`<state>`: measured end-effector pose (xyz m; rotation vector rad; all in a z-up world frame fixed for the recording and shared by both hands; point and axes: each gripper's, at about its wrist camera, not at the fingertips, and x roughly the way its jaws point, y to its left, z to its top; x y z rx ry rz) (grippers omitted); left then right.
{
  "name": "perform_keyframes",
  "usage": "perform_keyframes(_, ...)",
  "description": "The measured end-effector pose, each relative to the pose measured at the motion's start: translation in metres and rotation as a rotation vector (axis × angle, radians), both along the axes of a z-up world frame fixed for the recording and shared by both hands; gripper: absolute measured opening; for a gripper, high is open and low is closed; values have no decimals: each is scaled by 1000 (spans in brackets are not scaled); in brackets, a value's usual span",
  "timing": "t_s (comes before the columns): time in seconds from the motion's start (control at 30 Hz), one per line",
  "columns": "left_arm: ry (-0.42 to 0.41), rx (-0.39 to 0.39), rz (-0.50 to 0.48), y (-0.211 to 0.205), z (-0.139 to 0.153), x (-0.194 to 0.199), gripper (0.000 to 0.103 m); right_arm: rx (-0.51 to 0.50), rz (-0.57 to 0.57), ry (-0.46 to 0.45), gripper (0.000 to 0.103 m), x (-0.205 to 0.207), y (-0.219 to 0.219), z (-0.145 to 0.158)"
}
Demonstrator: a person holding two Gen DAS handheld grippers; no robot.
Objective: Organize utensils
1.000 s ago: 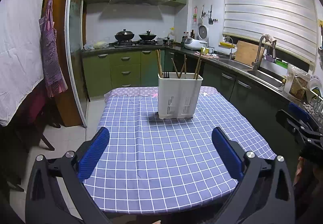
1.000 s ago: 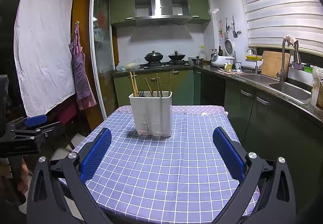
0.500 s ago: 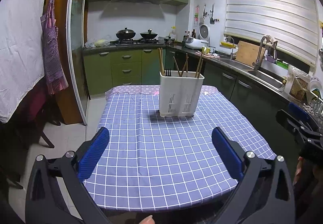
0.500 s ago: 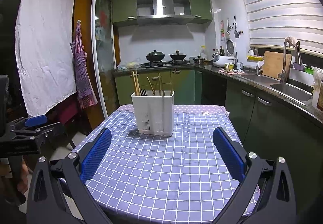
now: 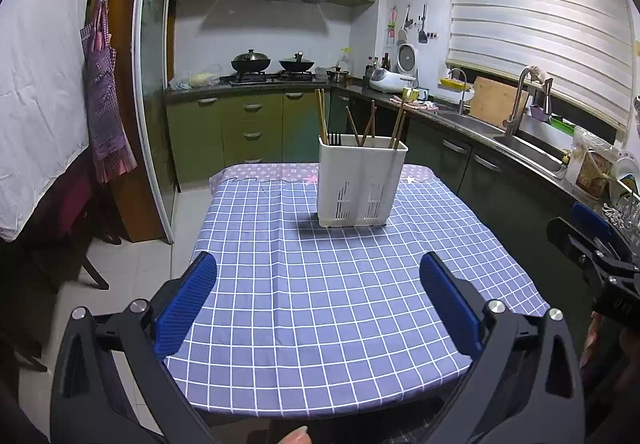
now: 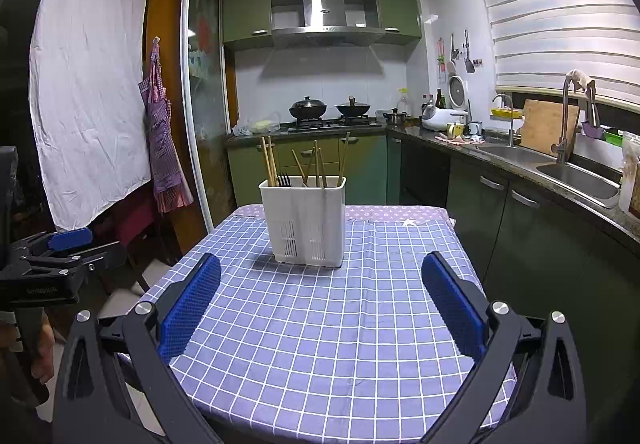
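Note:
A white slotted utensil holder (image 5: 360, 184) (image 6: 305, 219) stands on the far half of a table with a blue checked cloth (image 5: 340, 292) (image 6: 320, 324). Several wooden chopsticks (image 5: 322, 116) (image 6: 269, 160) and a black fork (image 6: 283, 179) stick up out of it. My left gripper (image 5: 318, 276) is open over the table's near edge, well short of the holder, with nothing between its blue pads. My right gripper (image 6: 320, 280) is likewise open and empty. Each gripper shows at the side of the other view: the right gripper (image 5: 592, 244) and the left gripper (image 6: 60, 244).
Green kitchen cabinets (image 5: 248, 132) and a stove with two woks (image 6: 308, 109) line the back wall. A counter with a sink (image 6: 568, 174) runs along the right. A purple apron (image 5: 105, 84) hangs at the left beside a white sheet (image 6: 88, 84). A fingertip (image 5: 294, 435) shows at the bottom.
Both views have shifted slightly, and the holder sits a little to the right in each. Both grippers stay open and empty.

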<state>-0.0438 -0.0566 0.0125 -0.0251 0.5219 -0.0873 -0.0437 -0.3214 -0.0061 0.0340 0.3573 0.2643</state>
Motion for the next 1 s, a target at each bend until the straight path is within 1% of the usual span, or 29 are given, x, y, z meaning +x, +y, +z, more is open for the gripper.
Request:
perform_keyframes(0.4, 13, 4, -3, 1, -1, 2, 97, -2, -1, 1, 99, 0, 0, -1)
perform_keyframes(1.0, 6, 15, 2, -1, -1, 1, 97, -9, 2, 10, 99, 5, 3, -5)
